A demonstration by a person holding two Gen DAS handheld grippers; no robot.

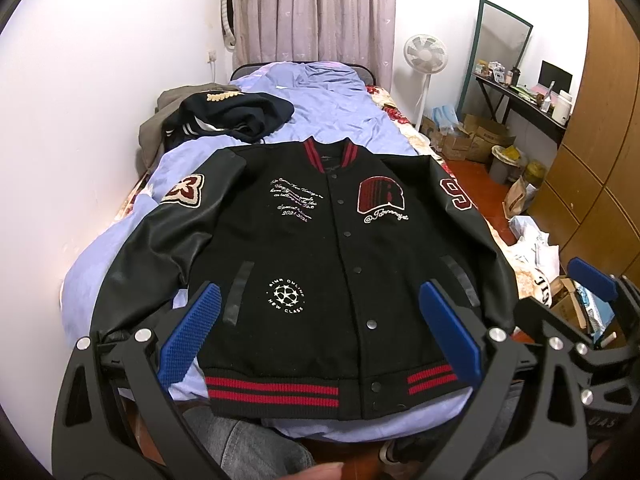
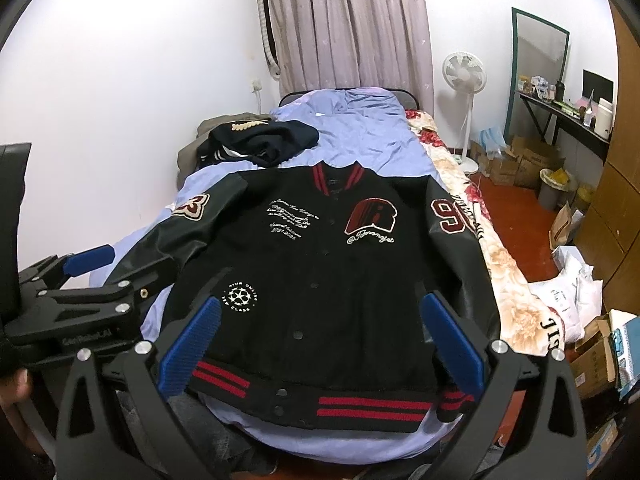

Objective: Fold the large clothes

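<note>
Black jacket (image 1: 320, 264) reads "NEW CLASS" beneath both spread hand-held grippers.

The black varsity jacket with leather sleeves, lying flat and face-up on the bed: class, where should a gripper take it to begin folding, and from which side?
Probably the black varsity jacket by a leather sleeve cuff, approached from the hem end, where the open right gripper hovers: it lies loose there.

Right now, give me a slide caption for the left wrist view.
Open left gripper hovers over varsity jacket spread flat on bed.
</note>
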